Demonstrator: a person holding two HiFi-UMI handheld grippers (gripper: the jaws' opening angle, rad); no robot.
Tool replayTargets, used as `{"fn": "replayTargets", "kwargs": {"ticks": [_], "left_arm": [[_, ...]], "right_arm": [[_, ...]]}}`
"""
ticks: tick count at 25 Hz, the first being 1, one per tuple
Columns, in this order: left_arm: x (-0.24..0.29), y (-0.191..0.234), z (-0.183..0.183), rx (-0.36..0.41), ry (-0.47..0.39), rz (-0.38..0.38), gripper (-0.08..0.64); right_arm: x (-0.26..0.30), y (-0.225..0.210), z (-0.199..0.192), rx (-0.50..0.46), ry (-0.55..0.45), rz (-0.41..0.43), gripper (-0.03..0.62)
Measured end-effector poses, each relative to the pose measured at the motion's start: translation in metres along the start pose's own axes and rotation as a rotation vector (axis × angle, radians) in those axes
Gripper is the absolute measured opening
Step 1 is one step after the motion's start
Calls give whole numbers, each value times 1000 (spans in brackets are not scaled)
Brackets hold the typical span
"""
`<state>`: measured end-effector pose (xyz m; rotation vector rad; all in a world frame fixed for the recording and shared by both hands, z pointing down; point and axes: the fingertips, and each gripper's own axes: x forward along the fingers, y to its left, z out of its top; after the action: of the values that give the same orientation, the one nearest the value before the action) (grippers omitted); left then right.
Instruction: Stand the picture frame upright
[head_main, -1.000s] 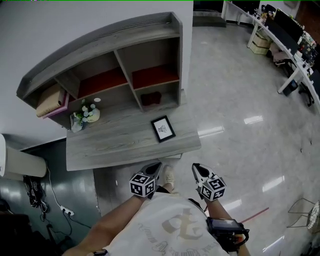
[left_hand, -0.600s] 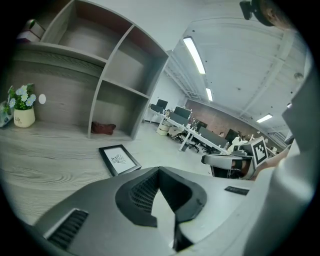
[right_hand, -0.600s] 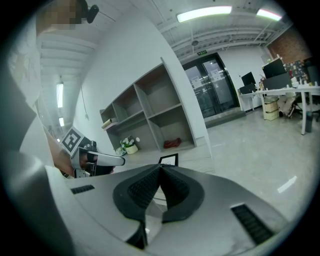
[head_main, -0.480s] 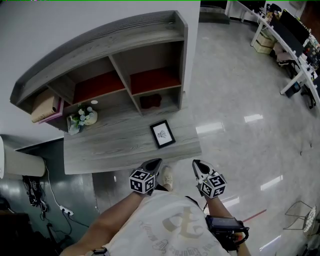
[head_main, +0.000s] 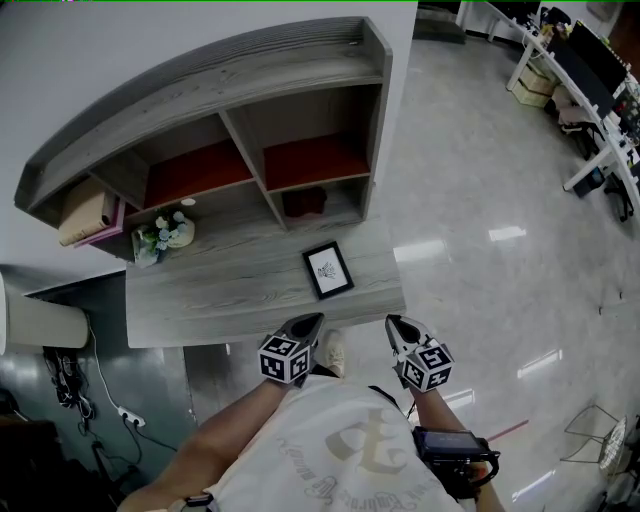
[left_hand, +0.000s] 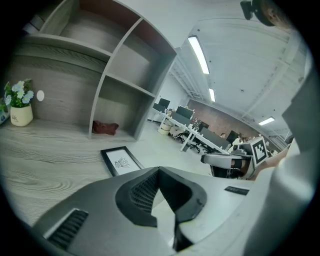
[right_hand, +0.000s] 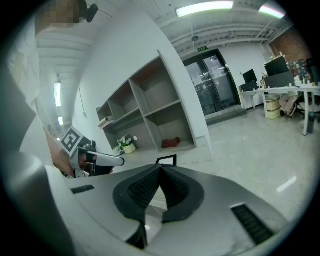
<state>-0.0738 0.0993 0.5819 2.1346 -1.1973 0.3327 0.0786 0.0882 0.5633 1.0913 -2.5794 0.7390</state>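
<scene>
The picture frame lies flat near the lower right corner of the desk, centre frame. Below its edge, your left hand-held gripper and right hand-held gripper are closed, empty. Flowers stand well left.

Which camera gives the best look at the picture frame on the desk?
The head view: the picture frame shows whole from above, lying flat near the desk's front edge. The left gripper view shows it closer, but at a low slant. The right gripper view shows only its far part, over the right gripper.
</scene>
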Motion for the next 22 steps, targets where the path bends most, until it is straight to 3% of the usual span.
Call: {"fn": "replayTargets", "kwargs": {"ticks": [22], "left_arm": [[31, 67, 53, -42, -21, -13, 2]], "right_arm": [[68, -18, 38, -18, 44, -41, 6]]}}
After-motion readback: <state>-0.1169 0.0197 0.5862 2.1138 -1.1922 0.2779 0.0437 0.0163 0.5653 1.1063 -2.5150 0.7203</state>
